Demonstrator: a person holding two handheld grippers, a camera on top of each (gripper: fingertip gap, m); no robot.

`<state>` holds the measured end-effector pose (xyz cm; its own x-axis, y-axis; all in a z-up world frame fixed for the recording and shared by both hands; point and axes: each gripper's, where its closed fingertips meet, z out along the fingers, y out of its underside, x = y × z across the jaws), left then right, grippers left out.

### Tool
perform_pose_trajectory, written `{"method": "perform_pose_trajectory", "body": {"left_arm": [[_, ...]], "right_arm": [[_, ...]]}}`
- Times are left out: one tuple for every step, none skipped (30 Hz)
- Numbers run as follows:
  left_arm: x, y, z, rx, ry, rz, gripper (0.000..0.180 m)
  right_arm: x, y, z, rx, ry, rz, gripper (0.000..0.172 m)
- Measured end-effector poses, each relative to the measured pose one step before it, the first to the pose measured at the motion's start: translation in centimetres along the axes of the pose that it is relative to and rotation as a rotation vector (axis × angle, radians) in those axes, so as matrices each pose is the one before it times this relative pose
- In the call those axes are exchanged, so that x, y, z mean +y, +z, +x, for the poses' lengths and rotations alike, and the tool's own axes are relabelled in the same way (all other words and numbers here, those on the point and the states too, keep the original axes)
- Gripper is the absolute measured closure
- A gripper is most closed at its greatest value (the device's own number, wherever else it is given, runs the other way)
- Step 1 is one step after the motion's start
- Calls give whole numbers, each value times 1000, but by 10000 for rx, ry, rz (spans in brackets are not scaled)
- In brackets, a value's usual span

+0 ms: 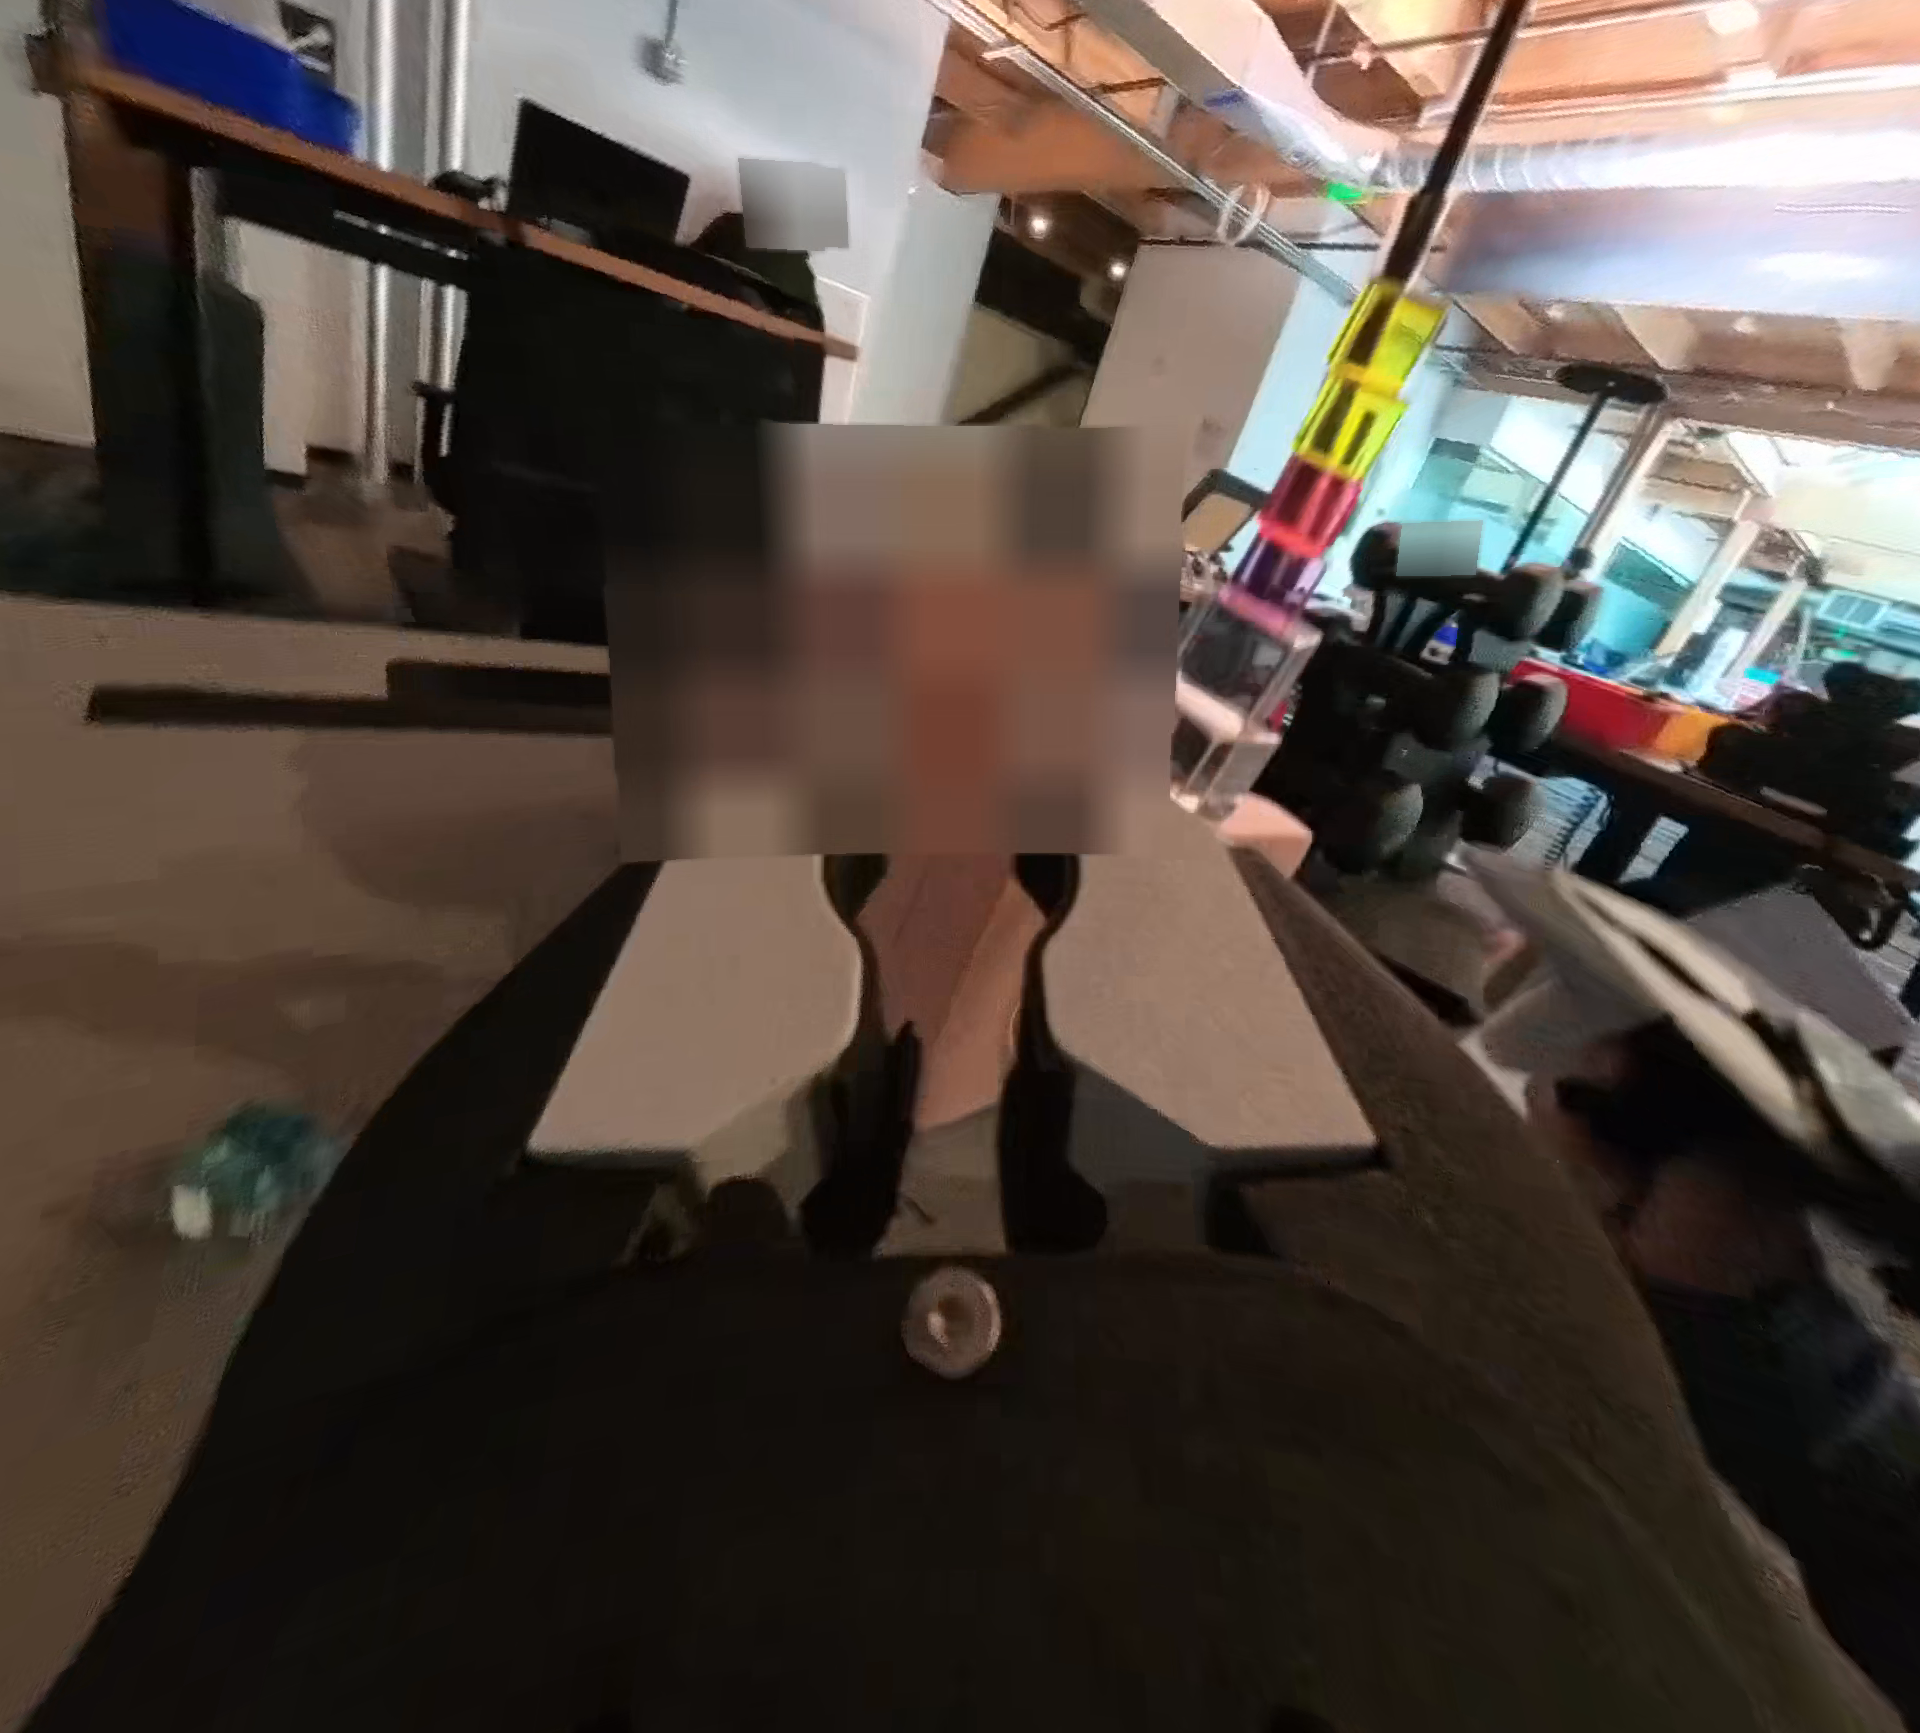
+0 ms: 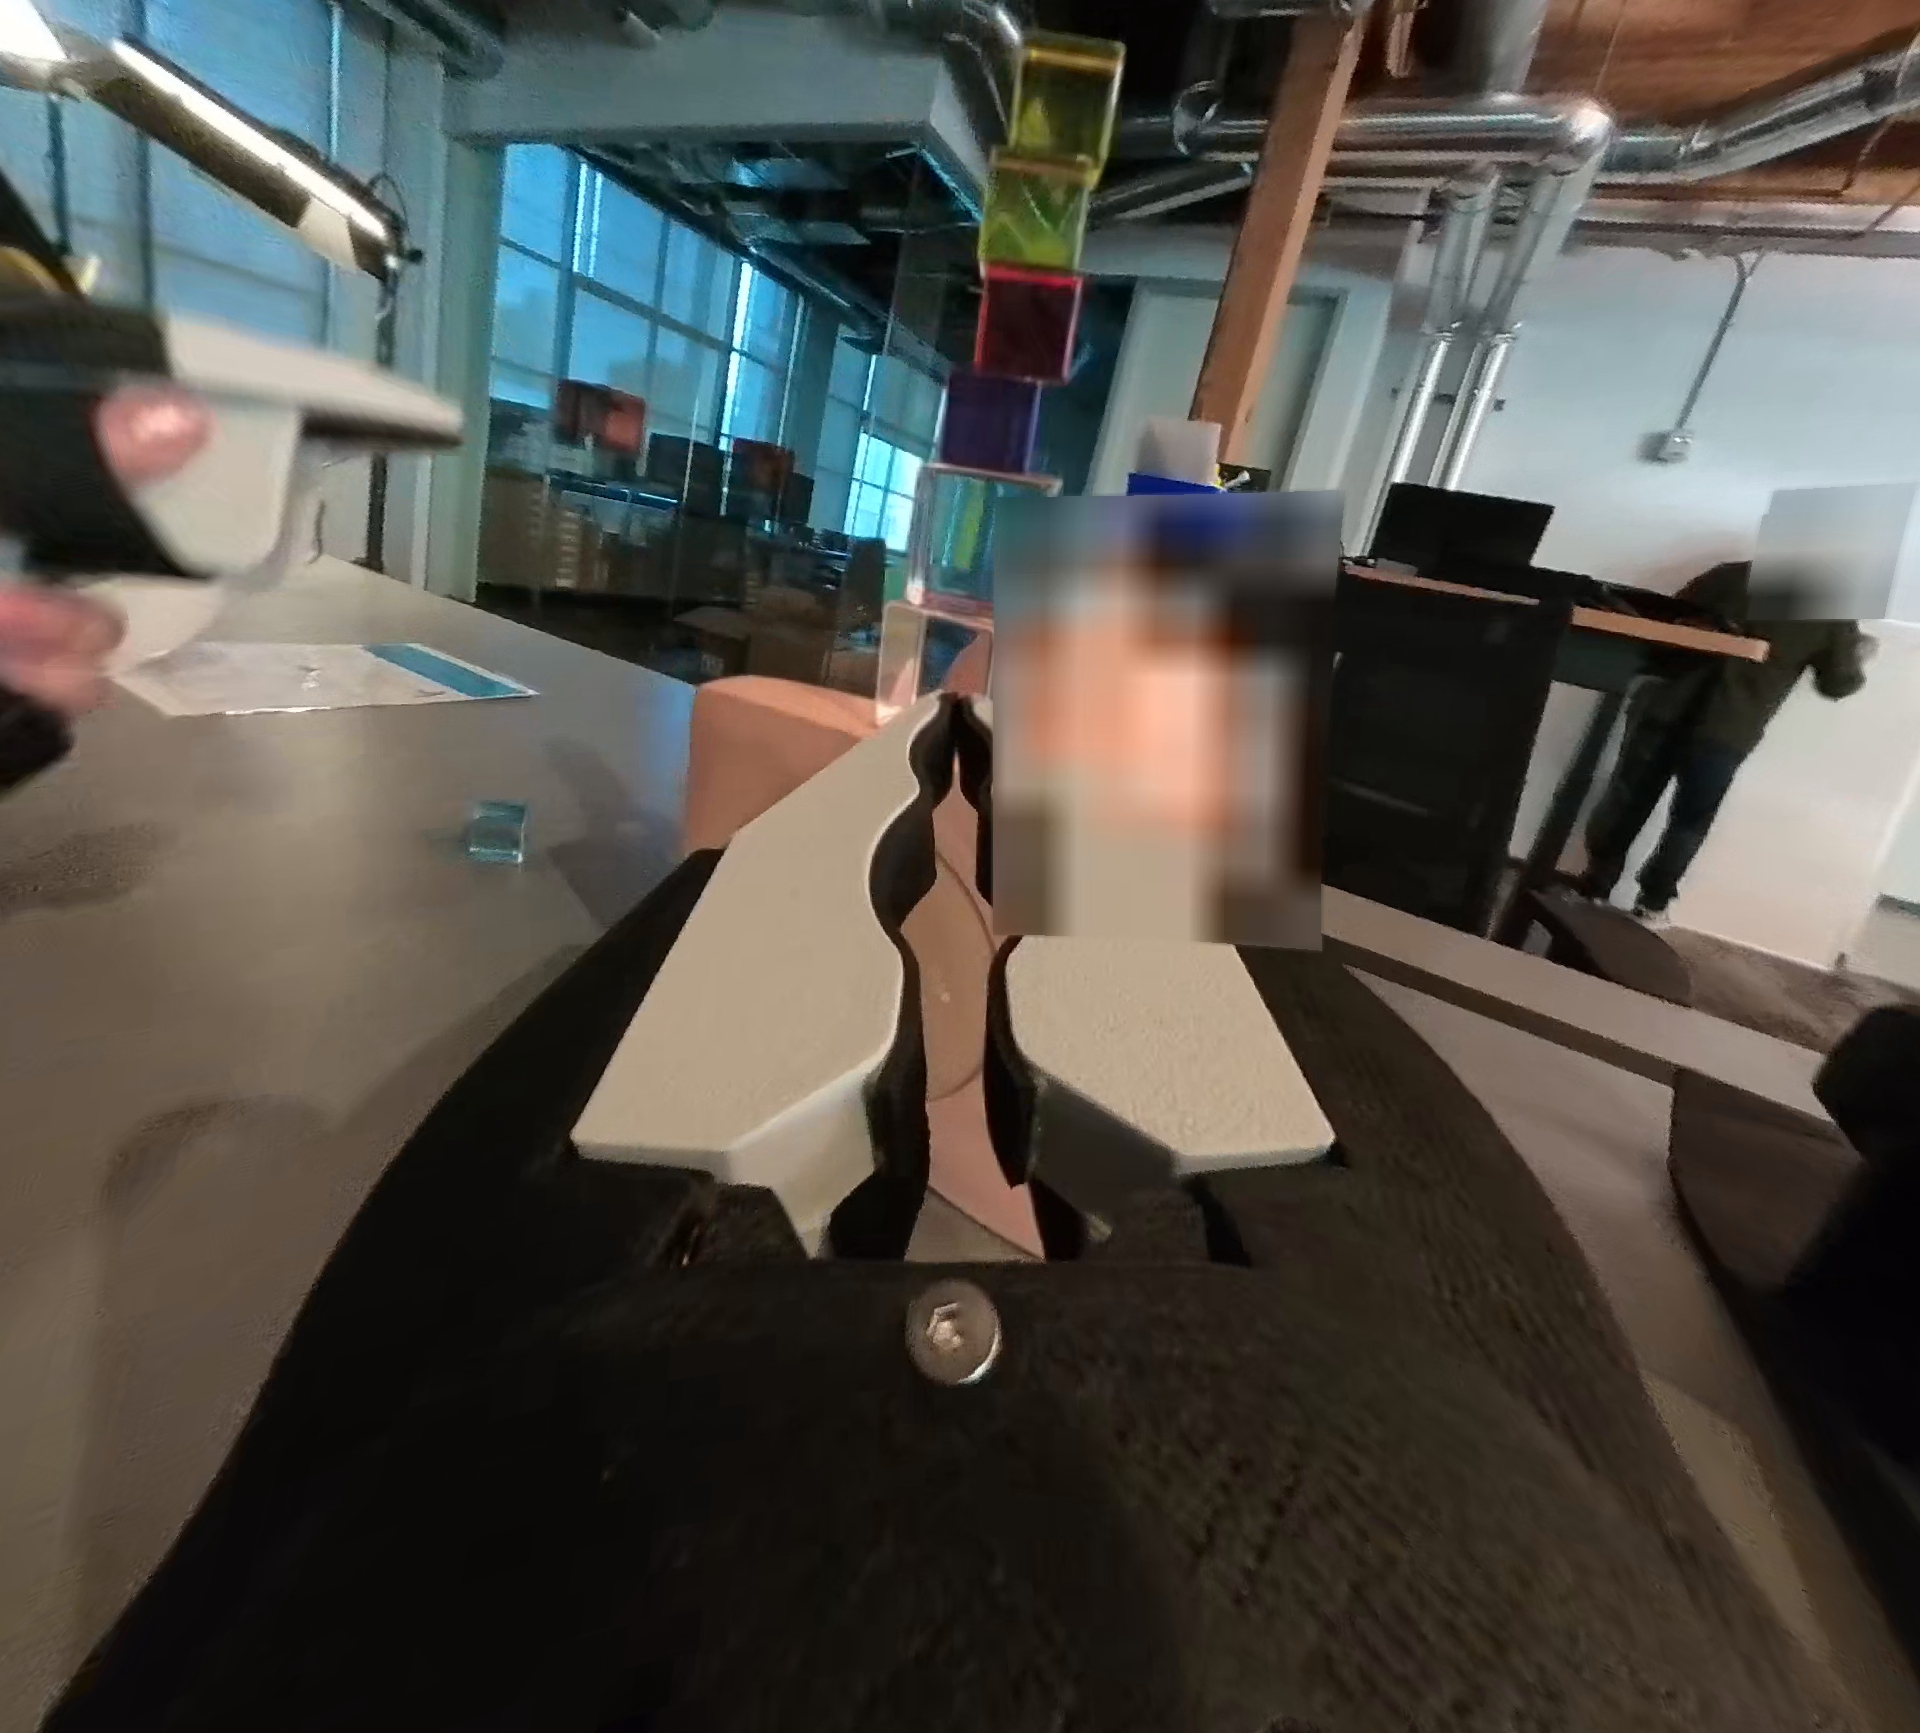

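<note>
On a grey table point(image 2: 312, 904) stands a tower of clear acrylic cubes point(image 2: 1023, 333), resting on a pale pink block point(image 2: 769, 748): two colourless cubes at the bottom, then purple, red and two yellow-green ones on top. The stack leans slightly and its cubes are a little offset from one another.

The right gripper point(image 2: 954, 709) is held low over the table and points forward and slightly upward at the foot of the tower. Its black wavy pads meet at the tips, pressed together with nothing between them, just in front of the lowest clear cube and the pink block; contact with either cannot be told. A blur patch covers much of its right finger.

The left gripper point(image 1: 951, 862) is tilted, its view rolled so that the tower point(image 1: 1340, 436) leans to its right. Its fingertips are hidden behind a blur patch; only the lower part of the black pads point(image 1: 862, 883) shows, with a narrow gap, so whether it pinches anything cannot be told. In the right wrist view this gripper appears at the far left edge, held by a hand point(image 2: 52, 634) above the table, well apart from the tower.

A small blue-green cube point(image 2: 497, 831) lies alone on the table, and a paper sheet point(image 2: 312, 675) lies farther back. A person point(image 2: 1704, 727) stands at a desk by the white wall.
</note>
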<state>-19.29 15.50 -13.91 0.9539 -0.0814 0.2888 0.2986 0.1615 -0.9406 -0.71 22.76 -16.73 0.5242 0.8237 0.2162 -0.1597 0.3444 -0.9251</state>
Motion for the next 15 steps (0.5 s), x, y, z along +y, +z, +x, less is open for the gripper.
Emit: {"method": "perform_pose_trajectory", "body": {"left_arm": [[1214, -631, -231, -105, -40, -116, 177], [1056, -473, -98, -170, 126, -165, 180], [863, -341, 21, -220, 276, -178, 180], [623, -236, 221, -170, 411, -140, 180], [383, -197, 332, -139, 497, -82, 180], [213, -190, 318, -140, 491, -40, 180], [102, -186, 201, -164, 445, 5, 180], [18, -196, 25, -213, 384, 59, 180], [-32, -197, -117, -251, 330, 116, 180], [-8, -191, -175, -230, 281, 115, 180], [-5, -186, -150, -182, 254, 128, 180], [22, -182, -113, -143, 253, 131, 180], [138, -124, -84, -127, 244, 87, 180], [298, -55, 5, -52, 224, 19, 180], [395, 24, 37, -38, 210, 0, 180]], "right_arm": [[-80, 259, 29, 47, 68, -114, 172], [63, 311, 56, 53, 77, -183, 172], [139, 288, 155, 134, 98, -199, 172], [31, 163, 129, 139, 73, -104, 172], [-110, 44, 26, 105, 30, 19, 172], [-49, -21, -8, 104, -3, 9, 172], [93, -36, -10, 108, -49, -40, 172], [208, -66, -23, 83, -76, -65, 172], [263, -110, 21, 96, -68, -57, 172], [247, -175, 49, 94, -61, -22, 172], [191, -200, 2, 27, -34, -9, 172], [164, -212, 6, 15, -20, -10, 172], [174, -192, 87, 72, -44, -42, 172], [223, -146, 132, 99, -91, -95, 172], [262, -95, 71, 70, -99, -141, 172]]}}
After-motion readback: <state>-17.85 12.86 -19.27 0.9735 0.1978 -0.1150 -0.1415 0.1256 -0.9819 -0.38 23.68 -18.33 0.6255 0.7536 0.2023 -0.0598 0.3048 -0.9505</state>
